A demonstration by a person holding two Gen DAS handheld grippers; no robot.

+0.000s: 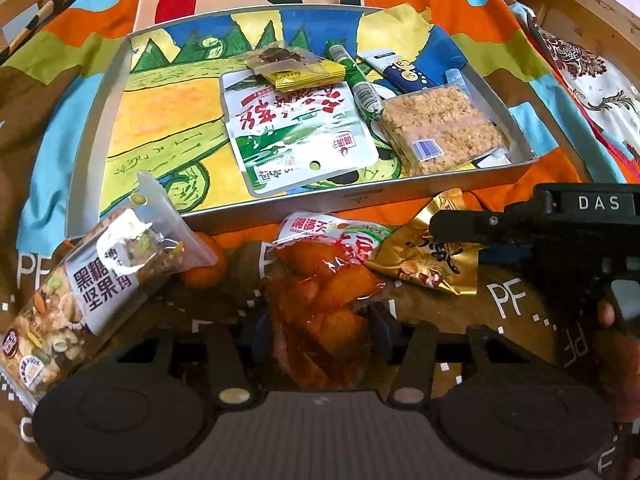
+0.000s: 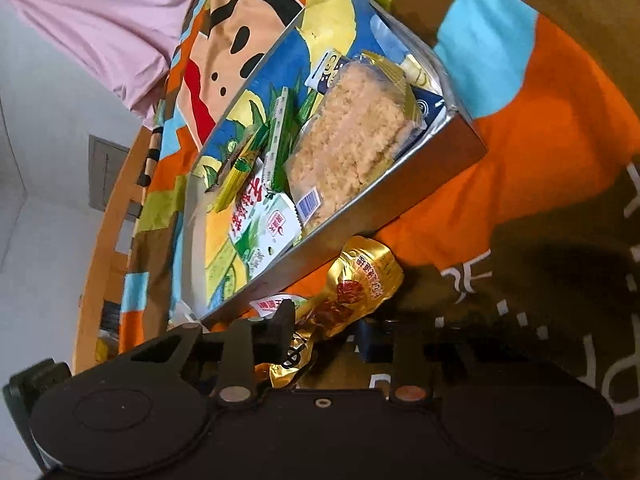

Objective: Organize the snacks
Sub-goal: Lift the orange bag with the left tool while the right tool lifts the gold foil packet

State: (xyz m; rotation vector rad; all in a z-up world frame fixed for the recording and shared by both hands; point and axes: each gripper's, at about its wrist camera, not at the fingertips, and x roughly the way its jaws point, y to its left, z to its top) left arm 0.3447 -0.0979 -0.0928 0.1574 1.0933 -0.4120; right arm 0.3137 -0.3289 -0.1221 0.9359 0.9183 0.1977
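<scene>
Your left claw [image 1: 326, 320] points down at a clear packet of orange-red snack pieces [image 1: 320, 292], its jaws narrowed around it; the pads look to be pressing the packet's sides, though its lower end hides them. Your right claw [image 2: 320, 340] has closed on the crimped tail of a shiny gold foil packet [image 2: 352, 292], which lies just outside the near wall of the shallow metal tray [image 1: 360, 200]. Both packets rest on a bright cartoon-print cloth [image 1: 520, 128], side by side and touching.

Left of them lies a clear packet of mixed nuts with a white label [image 1: 92, 280], tilted, with one end lifted over the tray's near corner.

Inside the tray, toward its right half, sit a white-and-green flat pouch [image 1: 296, 136], a clear pack of golden crumbly squares [image 1: 440, 128], a green-and-white stick packet [image 1: 356, 80], a small yellow sachet [image 1: 304, 72] and a blue-and-white carton [image 1: 400, 68]. The tray's left half shows its painted lining.
</scene>
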